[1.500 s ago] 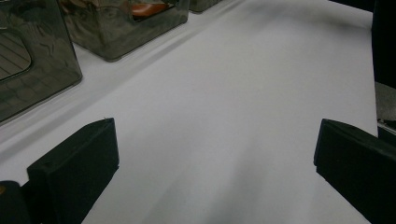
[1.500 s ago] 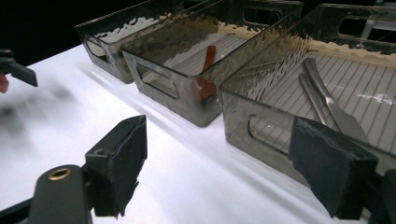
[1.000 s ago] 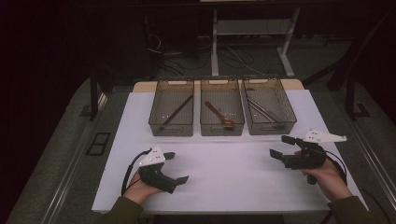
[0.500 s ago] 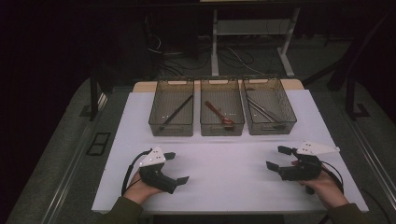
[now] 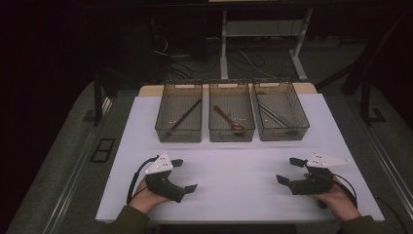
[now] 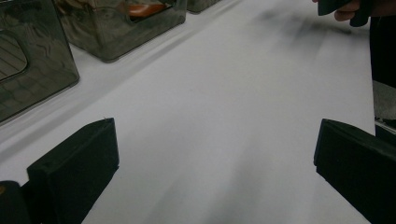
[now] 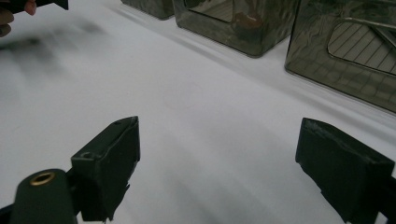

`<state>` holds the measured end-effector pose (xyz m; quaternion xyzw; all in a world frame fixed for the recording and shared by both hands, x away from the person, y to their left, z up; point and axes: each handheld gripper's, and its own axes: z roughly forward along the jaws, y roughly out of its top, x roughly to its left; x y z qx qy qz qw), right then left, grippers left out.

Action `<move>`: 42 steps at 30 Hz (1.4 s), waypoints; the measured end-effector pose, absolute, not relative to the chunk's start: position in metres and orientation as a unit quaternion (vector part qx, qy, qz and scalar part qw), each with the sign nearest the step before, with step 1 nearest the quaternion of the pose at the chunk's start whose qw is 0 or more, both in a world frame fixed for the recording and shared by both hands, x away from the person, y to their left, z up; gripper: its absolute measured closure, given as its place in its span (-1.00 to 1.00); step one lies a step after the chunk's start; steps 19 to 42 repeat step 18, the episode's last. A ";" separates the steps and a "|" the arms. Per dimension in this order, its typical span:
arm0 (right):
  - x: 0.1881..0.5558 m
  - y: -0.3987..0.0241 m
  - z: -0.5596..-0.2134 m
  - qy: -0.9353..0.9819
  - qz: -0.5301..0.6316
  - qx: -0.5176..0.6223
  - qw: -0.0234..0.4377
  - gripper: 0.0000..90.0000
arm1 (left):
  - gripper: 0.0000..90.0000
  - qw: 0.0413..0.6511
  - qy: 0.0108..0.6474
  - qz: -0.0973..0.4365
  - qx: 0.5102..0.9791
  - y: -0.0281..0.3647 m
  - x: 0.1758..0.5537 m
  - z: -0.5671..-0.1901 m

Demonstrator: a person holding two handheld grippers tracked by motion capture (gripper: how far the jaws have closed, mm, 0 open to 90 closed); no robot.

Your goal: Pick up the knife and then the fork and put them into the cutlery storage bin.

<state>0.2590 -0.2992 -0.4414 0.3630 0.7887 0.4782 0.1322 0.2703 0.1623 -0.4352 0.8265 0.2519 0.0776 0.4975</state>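
My left gripper (image 5: 184, 174) rests low over the white tabletop (image 5: 234, 161) at the near left, held by a hand, jaws wide apart with nothing between them. The left gripper view has its jaws (image 6: 215, 172) framing bare white surface. At the near right, my right gripper (image 5: 288, 170) sits just above the table in the other hand. Its jaws have just been opening and stand wide, empty (image 7: 224, 168). Both grippers point inward toward each other.
Three smoky clear bins stand in a row at the back. The left bin (image 5: 178, 135) holds a dark stick-like utensil (image 5: 185, 117), the middle bin (image 5: 231, 135) a reddish-brown spoon (image 5: 229, 118), and the right bin (image 5: 282, 134) metal utensils (image 5: 274, 115). Dark floor surrounds the table.
The right gripper has sunk and come toward the table's near edge, its jaws a little wider. The left gripper has stayed where it was.
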 end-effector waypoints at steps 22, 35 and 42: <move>0.258 -0.293 -0.443 0.798 0.469 0.351 0.140 -0.71 | -1.00 0.493 0.250 0.077 0.830 0.161 0.270 -0.436; 0.258 -0.293 -0.443 0.798 0.469 0.351 0.140 -0.71 | -1.00 0.493 0.250 0.077 0.830 0.161 0.270 -0.436; 0.258 -0.293 -0.443 0.798 0.469 0.351 0.140 -0.71 | -1.00 0.493 0.250 0.077 0.830 0.161 0.270 -0.436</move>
